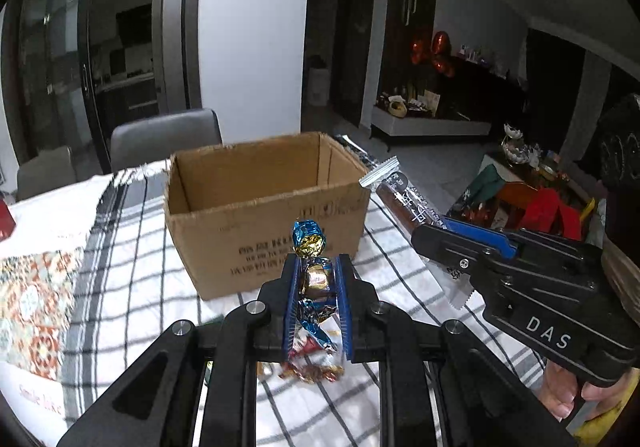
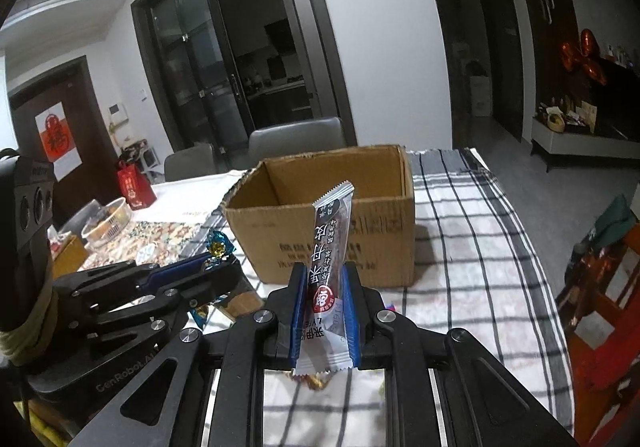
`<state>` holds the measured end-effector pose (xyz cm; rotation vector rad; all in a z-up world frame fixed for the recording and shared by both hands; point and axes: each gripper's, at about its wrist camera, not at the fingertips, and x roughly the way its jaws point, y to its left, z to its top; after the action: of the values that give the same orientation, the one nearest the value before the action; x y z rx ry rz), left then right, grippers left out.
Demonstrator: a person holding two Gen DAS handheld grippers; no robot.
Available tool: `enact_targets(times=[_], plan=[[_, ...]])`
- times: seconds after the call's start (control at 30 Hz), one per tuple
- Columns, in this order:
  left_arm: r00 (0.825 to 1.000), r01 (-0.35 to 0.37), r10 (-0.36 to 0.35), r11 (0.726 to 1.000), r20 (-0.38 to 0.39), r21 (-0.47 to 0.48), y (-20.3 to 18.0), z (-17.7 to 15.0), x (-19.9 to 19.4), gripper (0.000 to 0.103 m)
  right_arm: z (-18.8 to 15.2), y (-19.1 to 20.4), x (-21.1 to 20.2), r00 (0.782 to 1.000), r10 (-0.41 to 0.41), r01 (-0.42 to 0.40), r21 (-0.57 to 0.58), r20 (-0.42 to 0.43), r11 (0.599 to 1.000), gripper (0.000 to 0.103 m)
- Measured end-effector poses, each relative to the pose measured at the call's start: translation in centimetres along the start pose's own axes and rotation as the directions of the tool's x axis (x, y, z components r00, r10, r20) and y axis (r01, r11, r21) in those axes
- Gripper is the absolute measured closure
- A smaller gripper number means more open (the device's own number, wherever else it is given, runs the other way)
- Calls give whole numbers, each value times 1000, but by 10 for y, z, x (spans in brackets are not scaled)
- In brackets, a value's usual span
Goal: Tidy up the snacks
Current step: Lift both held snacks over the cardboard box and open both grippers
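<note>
The surface (image 2: 500,247) is covered by a white cloth (image 1: 132,287) with a dark check and grey bands along its edges. An open cardboard box (image 1: 260,223) stands upright on the cloth, printing on its near side, nothing showing inside it. Left of the cloth lies a patterned mat (image 1: 36,295) in orange and teal, with white sheeting (image 1: 56,215) beyond it. On that side, in the right wrist view, stand a red bag (image 2: 134,187) and a clear bowl (image 2: 108,221). Loose wrapped sweets (image 1: 316,371) lie on the cloth at the near edge, partly hidden and blurred.
</note>
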<state>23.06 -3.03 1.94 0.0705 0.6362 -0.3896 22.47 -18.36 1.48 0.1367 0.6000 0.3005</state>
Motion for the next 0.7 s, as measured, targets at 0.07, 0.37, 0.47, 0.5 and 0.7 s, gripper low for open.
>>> enact_targets(times=[0.07,0.37,0.47,0.5,0.7], plan=[[1000,-1,1,1000,10,5,2,7,-1,84,7,1,3,1000,3,-3,-4,4,1000,85],[999,-8,8,1000,47,11,18,42,-2,84,40,9,14,999,17,-16,-38,36,999,85],[999,-5,4,1000,47,6,26,55,1,84,54,10,19,999,20,-17,-46,48,999,85],[999,-4,4,1000,48,2,29,60,3,84,58,11,21,999,19,-17,-51,49,999,85],[999,7,-6,1000,39,-27,51,87,20,84,82,14,39,999,18,-15,-72,44,997,85]])
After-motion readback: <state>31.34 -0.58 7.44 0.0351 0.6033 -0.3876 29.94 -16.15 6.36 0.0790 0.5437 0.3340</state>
